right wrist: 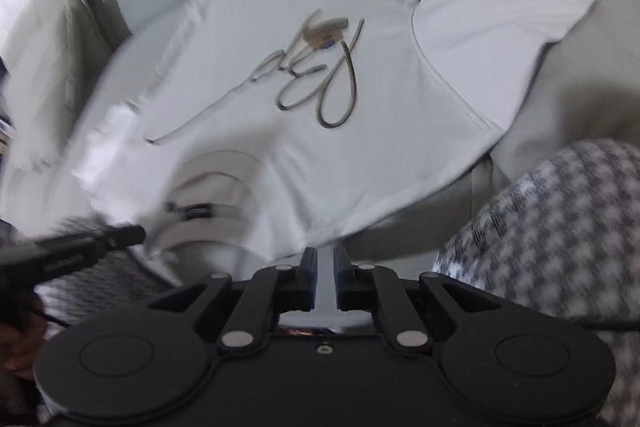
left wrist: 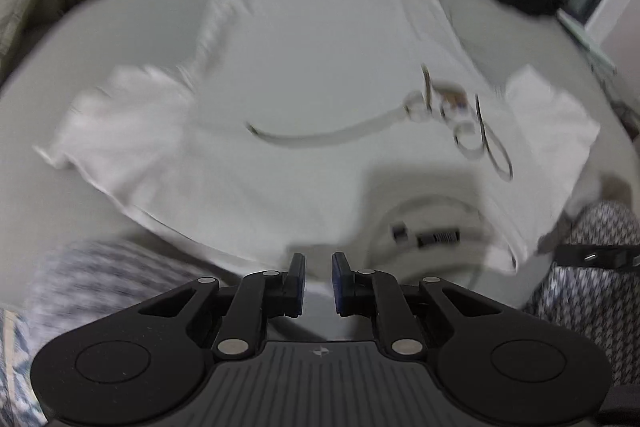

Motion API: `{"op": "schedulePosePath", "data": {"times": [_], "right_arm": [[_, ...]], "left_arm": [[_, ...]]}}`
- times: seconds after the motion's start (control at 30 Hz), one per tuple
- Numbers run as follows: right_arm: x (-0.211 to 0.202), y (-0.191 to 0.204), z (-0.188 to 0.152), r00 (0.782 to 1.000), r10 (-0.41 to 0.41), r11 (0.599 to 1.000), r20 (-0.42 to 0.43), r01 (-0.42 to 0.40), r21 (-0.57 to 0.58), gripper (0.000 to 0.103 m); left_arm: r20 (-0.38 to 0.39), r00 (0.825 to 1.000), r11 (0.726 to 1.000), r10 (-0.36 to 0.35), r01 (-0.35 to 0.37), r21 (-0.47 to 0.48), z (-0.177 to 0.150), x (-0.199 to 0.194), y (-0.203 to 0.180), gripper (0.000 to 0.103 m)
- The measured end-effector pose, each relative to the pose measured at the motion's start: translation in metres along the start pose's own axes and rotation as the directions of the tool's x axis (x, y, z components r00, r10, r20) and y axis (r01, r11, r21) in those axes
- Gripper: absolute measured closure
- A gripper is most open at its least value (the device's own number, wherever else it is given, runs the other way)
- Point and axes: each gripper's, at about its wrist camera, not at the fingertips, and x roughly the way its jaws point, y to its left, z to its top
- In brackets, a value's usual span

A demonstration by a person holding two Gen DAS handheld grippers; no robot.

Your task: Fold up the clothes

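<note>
Left gripper (left wrist: 319, 285) sat over the tee's (left wrist: 320, 75) neck edge, left of the collar (left wrist: 432, 215), fingers narrowly apart, pinching nothing. Tee lay face up on the sofa (left wrist: 120, 19), long axis running away from both tools, hem farthest. Right gripper (right wrist: 325, 281), equally near and nearly closed, held nothing over the right shoulder.

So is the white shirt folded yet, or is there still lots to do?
Done: the white T-shirt lies spread flat on the grey sofa, both sleeves out. In hand: the left gripper and right gripper hover at its collar edge, jaws nearly closed, apparently holding nothing. Left: no fold shows yet, so all the folding remains.
</note>
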Motion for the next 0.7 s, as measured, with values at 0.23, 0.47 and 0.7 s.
{"op": "schedulePosePath", "data": {"times": [0.23, 0.47, 0.7], "right_arm": [[-0.091, 0.024, 0.059, 0.937, 0.159, 0.987, 0.311, -0.161, -0.019, 0.081], [-0.07, 0.007, 0.136, 0.894, 0.125, 0.987, 0.429, -0.155, 0.035, 0.076], [0.055, -0.046, 0.186, 0.959, -0.039, 0.989, 0.282, -0.004, 0.15, 0.083]], "left_arm": [[0.293, 0.956, 1.0, -0.015, 0.021, -0.019, 0.071, -0.074, 0.014, 0.09], [0.311, 0.95, 1.0, 0.016, -0.017, 0.001, 0.125, -0.024, 0.023, 0.09], [0.175, 0.985, 0.999, 0.013, -0.006, -0.041, 0.149, 0.094, 0.041, 0.097]]}}
